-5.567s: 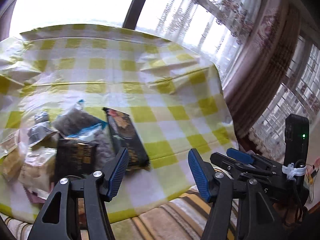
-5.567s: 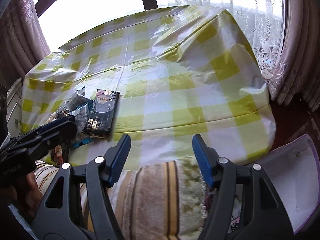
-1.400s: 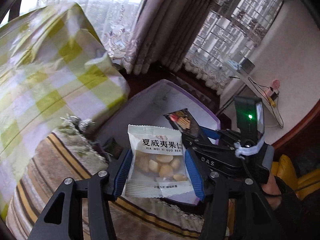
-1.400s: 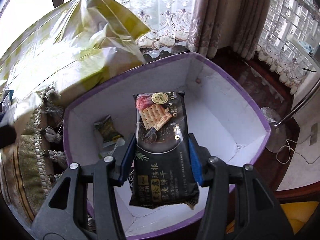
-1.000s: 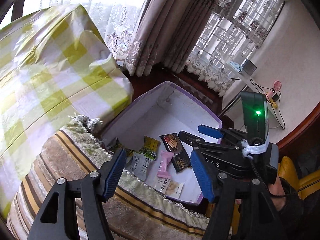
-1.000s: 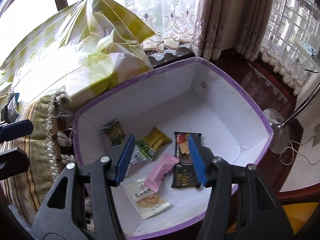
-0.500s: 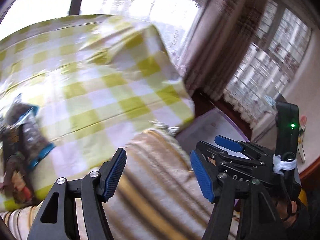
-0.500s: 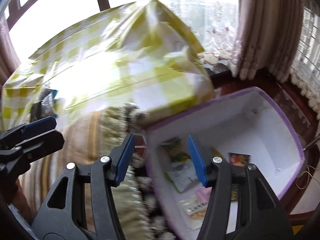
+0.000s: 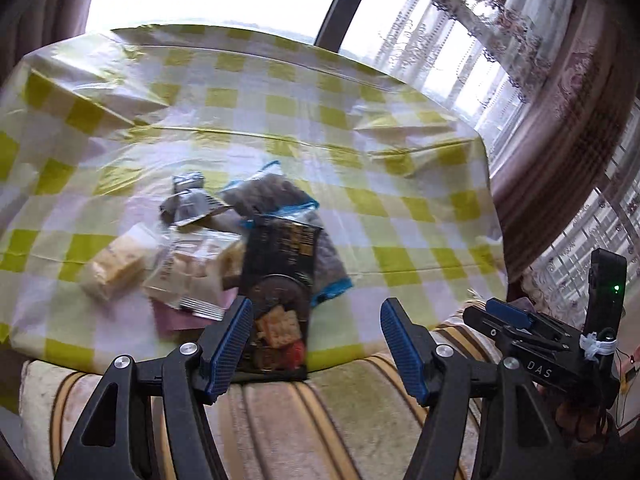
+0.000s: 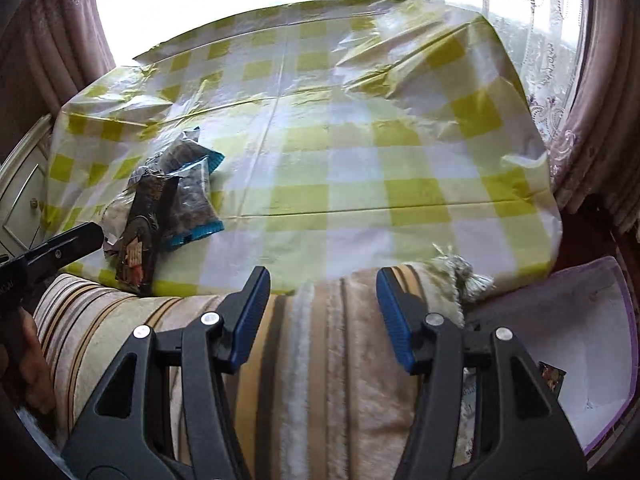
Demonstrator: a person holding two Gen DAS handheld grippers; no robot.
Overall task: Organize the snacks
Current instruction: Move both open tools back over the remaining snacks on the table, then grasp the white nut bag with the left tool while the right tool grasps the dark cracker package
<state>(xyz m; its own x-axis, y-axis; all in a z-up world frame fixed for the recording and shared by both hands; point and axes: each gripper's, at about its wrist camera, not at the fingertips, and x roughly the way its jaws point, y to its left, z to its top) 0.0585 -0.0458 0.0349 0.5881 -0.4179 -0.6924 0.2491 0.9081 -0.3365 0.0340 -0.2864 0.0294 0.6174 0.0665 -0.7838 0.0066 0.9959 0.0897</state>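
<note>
Both grippers have swung back from the purple-rimmed white cardboard box (image 10: 592,320) to the heap of snacks, having left a white nut packet and a black cracker packet in it. My left gripper (image 9: 316,344) now hangs over the near edge of the surface, its blue-padded fingers (image 9: 230,342) standing wide with nothing between them, lined up on the long black cracker packet with a picture of crackers (image 9: 280,280) that tops the pile and overhangs the near edge of the yellow-and-white checked plastic tablecloth (image 9: 400,220). Around it lie a clear blue-trimmed bag of dark bits (image 9: 276,196), a crumpled silver foil wrapper (image 9: 190,200) and pale yellow wrapped cakes (image 9: 116,266), all bunched at the near left so either hand can reach. My right gripper (image 10: 322,316) hovers over the striped beige blanket (image 10: 312,360) to the right of the heap, fingers moderately apart and empty. I judge the black packet is the next pick, since it lies uppermost and nearest; the box waits at the near right, low beside the surface.
</note>
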